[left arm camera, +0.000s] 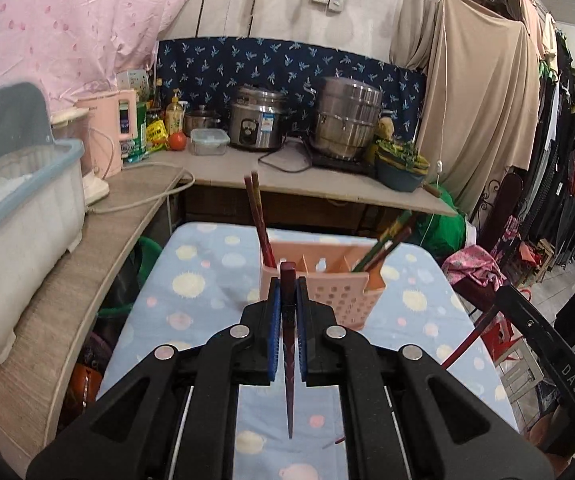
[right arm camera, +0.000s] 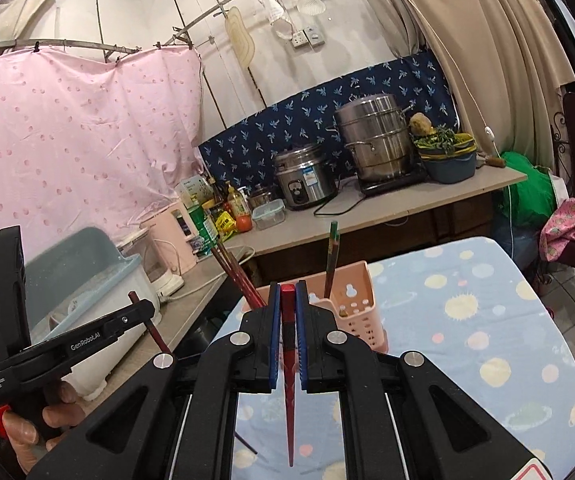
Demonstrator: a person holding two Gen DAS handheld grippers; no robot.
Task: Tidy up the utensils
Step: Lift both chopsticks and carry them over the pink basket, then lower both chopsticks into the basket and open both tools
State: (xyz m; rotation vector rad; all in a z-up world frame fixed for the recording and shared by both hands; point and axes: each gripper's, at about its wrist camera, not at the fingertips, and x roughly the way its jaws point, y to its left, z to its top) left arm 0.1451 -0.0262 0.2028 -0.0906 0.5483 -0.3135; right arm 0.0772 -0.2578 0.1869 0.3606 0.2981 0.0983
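Observation:
My left gripper (left arm camera: pixel 287 286) is shut on a dark maroon chopstick (left arm camera: pixel 288 360), held upright above the table just in front of the pink slotted utensil holder (left arm camera: pixel 327 288). My right gripper (right arm camera: pixel 287 290) is shut on a red chopstick (right arm camera: pixel 288 380), also close to the holder (right arm camera: pixel 353 308). The holder stands on the blue dotted tablecloth (left arm camera: pixel 191 280). A pair of brown chopsticks (left arm camera: pixel 259 220) leans in its left compartment and greenish ones (left arm camera: pixel 387 240) in its right. Each gripper shows at the edge of the other's view: the left gripper (right arm camera: pixel 145 308) and the right gripper (left arm camera: pixel 501 296).
One loose chopstick (right arm camera: pixel 247 444) lies on the cloth below the grippers. Behind the table, a counter (left arm camera: pixel 223 168) carries a rice cooker (left arm camera: pixel 255 124), steel steamer pot (left arm camera: pixel 347 120), pink kettle (left arm camera: pixel 107 132) and a blue-rimmed dish bin (left arm camera: pixel 19 208). Hanging clothes (left arm camera: pixel 567 160) line the right.

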